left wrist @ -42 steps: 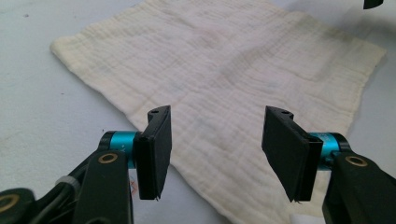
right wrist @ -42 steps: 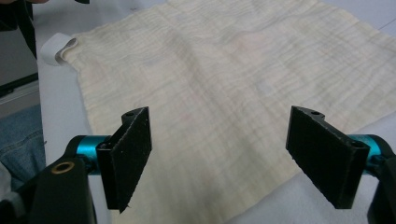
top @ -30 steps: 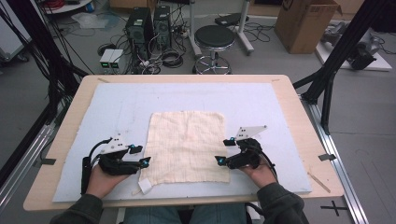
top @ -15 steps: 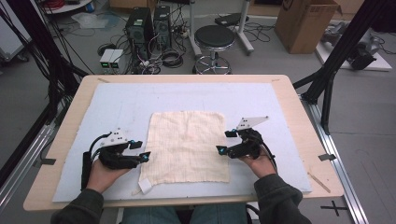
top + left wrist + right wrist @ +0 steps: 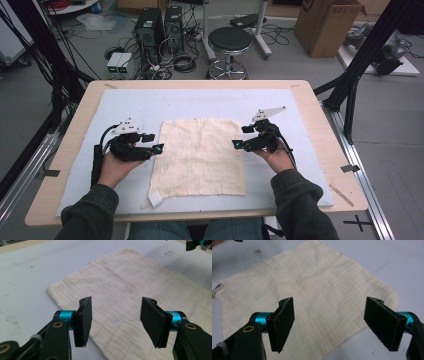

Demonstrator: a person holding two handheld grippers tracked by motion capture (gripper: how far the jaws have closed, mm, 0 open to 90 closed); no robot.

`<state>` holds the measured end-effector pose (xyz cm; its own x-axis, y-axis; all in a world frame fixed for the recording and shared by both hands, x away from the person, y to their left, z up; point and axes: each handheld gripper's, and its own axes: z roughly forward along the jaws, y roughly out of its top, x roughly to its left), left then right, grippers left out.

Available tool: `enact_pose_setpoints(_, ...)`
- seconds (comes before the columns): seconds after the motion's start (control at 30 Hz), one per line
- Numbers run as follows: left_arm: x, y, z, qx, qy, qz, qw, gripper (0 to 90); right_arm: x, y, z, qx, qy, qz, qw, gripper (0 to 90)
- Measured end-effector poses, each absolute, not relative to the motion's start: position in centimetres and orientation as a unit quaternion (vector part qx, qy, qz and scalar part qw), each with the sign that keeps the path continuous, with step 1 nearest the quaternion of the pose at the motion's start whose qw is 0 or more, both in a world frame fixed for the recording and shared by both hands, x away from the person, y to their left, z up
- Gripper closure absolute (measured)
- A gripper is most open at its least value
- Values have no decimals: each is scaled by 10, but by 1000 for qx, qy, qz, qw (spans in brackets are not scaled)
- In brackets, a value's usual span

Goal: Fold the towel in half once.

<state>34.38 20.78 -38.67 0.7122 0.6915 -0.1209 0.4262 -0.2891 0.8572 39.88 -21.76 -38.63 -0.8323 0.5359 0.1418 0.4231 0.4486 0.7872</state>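
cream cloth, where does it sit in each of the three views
High view: cream cloth lies flat mid-table, between the two grippers.
Left gripper view: it runs from centre to right edge, behind the open jaws.
Right gripper view: it spreads across the centre.
Shared landmark: the pale blue mat under it.

Cloth (image 5: 200,155): cream woven fabric, matt, fine crinkled ribbing. White mat (image 5: 210,102) under the cloth: matt, smooth, faintly scuffed. Table (image 5: 320,125) rim around the mat: pale wood, satin. Left gripper (image 5: 116,320) over the cloth: matt black pads, glossy teal metal collars, brass-coloured rivets.
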Motion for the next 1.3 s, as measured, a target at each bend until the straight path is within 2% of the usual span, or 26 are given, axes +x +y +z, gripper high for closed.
enact_pose_setpoints(0.37,379,212,-382,787,386,139,460,448,432,-216,-378,302,850,426,70,268)
enact_pose_setpoints(0.5,397,213,-388,771,411,149,463,458,445,-217,-383,316,845,426,72,286)
enact_pose_setpoints(0.77,424,215,-415,754,459,155,443,523,466,-221,-395,344,833,425,77,361)
enact_pose_setpoints(1.03,441,199,-418,766,459,156,422,541,484,-220,-405,371,825,417,86,447)
enact_pose_setpoints(1.3,453,197,-437,755,499,162,392,551,493,-216,-426,408,829,376,72,533)
